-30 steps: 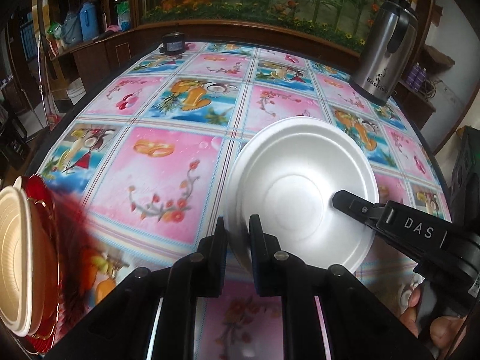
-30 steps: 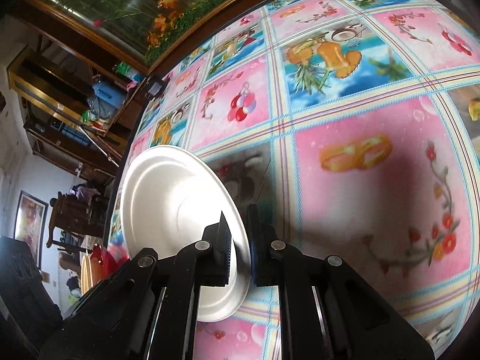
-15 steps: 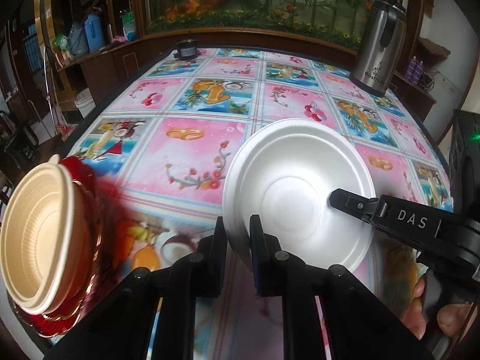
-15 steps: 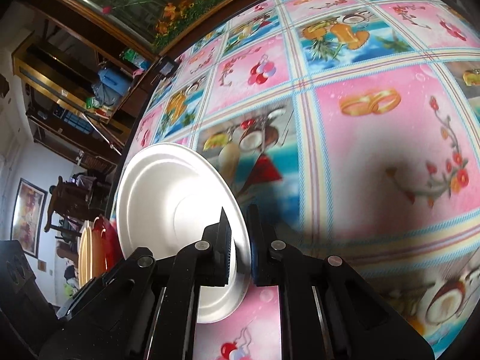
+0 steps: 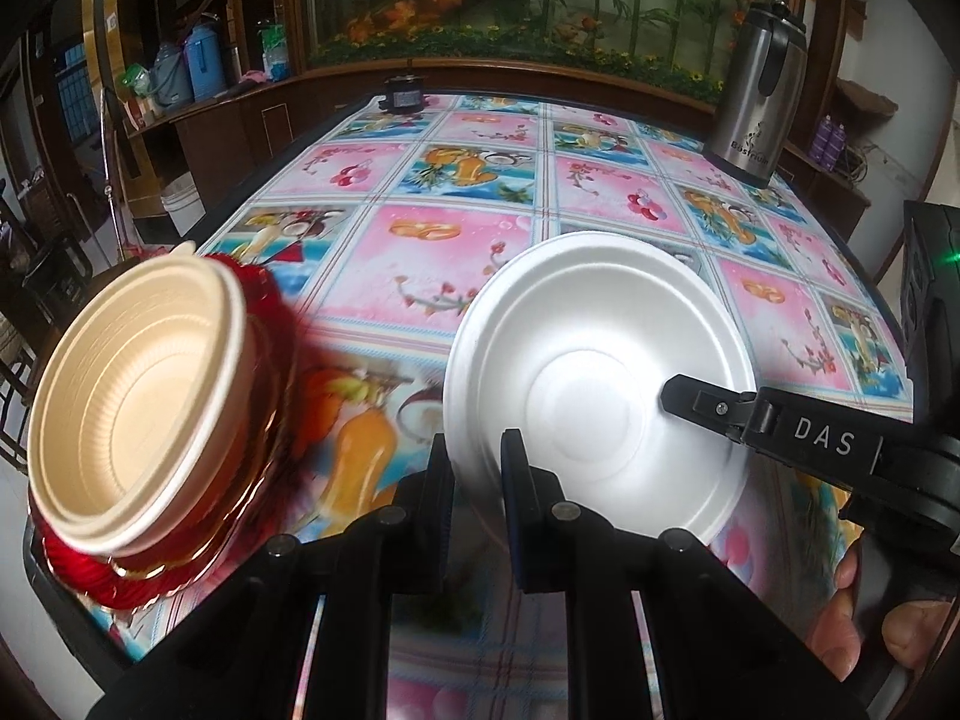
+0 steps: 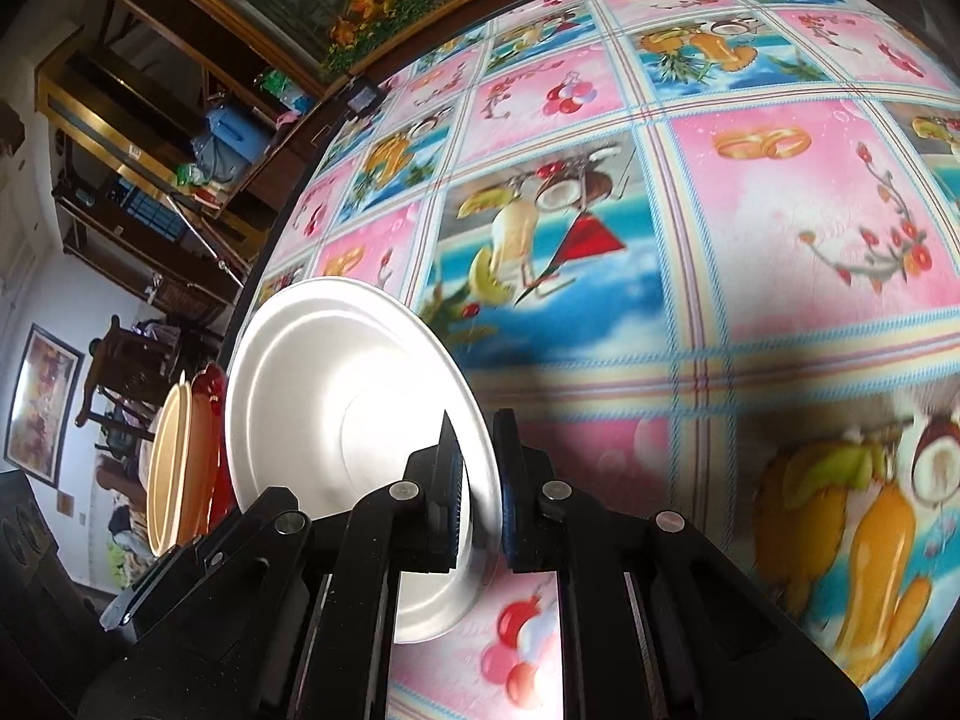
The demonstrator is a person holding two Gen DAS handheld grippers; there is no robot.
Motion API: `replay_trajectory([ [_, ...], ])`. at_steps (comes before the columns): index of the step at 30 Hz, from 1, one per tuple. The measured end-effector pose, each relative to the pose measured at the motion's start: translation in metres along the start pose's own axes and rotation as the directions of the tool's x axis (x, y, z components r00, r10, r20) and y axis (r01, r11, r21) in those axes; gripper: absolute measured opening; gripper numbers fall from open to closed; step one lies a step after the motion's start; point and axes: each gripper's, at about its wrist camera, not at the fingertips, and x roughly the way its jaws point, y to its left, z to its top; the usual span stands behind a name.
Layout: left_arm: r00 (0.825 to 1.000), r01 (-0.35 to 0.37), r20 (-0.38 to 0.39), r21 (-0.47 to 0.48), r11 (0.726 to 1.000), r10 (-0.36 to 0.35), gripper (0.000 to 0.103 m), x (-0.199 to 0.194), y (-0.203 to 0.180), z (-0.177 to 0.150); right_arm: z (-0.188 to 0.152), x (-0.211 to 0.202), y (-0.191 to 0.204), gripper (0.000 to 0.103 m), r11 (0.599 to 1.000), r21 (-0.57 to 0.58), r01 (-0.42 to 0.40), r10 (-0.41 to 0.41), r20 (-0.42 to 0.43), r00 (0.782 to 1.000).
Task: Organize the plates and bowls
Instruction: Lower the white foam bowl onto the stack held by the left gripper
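Observation:
A white foam plate (image 5: 594,384) hangs tilted above the table, gripped on two sides. My left gripper (image 5: 474,468) is shut on its near left rim. My right gripper (image 5: 678,399) comes in from the right with a finger lying across the plate's face. In the right wrist view that gripper (image 6: 477,480) is shut on the white plate (image 6: 336,396) at its rim. A cream bowl (image 5: 138,396) sits nested on a red plate (image 5: 264,450) at the table's near left corner, left of the white plate. The cream bowl (image 6: 168,468) and red plate (image 6: 210,414) show edge-on just behind the white plate.
A steel kettle (image 5: 759,102) stands at the table's far right, and a small black object (image 5: 403,93) at the far edge. The flowered tablecloth (image 5: 456,240) covers the table. A person's hand (image 5: 864,630) grips the right tool. Shelves and chairs stand off to the left.
Both grippers have carried the white plate back toward the table's near left end. The cream bowl and red plate now appear larger and closer beside it. Both grips are unchanged.

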Motion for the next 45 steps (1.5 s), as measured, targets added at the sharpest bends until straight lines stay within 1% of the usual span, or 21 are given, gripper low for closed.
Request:
replay_trajectory([
  [5,1.000,-0.001,0.007,-0.004,1.000,0.001,0.016,-0.008,0.011,-0.011,-0.015,0.002,0.009,0.009,1.000,-0.017,0.003,-0.004,-0.009,1.000],
  [15,1.000,0.008,0.009,-0.026,1.000,-0.008,0.017,-0.018,0.030,-0.025,-0.032,0.004,0.027,0.009,0.999,-0.047,0.000,-0.002,-0.023,1.000],
  [23,1.000,0.008,0.025,-0.053,0.999,-0.007,0.016,-0.029,0.047,-0.033,-0.040,-0.005,0.044,0.009,0.997,-0.067,-0.035,0.034,-0.023,0.999],
  [29,0.998,-0.006,0.069,-0.048,0.999,0.010,0.015,-0.042,0.052,-0.031,-0.046,-0.013,0.057,0.009,0.995,-0.091,-0.047,0.046,-0.012,0.999],
  [36,0.995,-0.004,0.102,-0.042,0.999,0.008,0.015,-0.053,0.056,-0.028,-0.046,-0.022,0.065,0.009,0.993,-0.096,-0.062,0.063,0.007,0.998],
  [45,0.986,-0.012,0.165,-0.026,1.000,0.016,0.015,-0.070,0.056,-0.015,-0.038,-0.039,0.079,0.009,0.990,-0.118,-0.083,0.089,0.044,0.995],
])
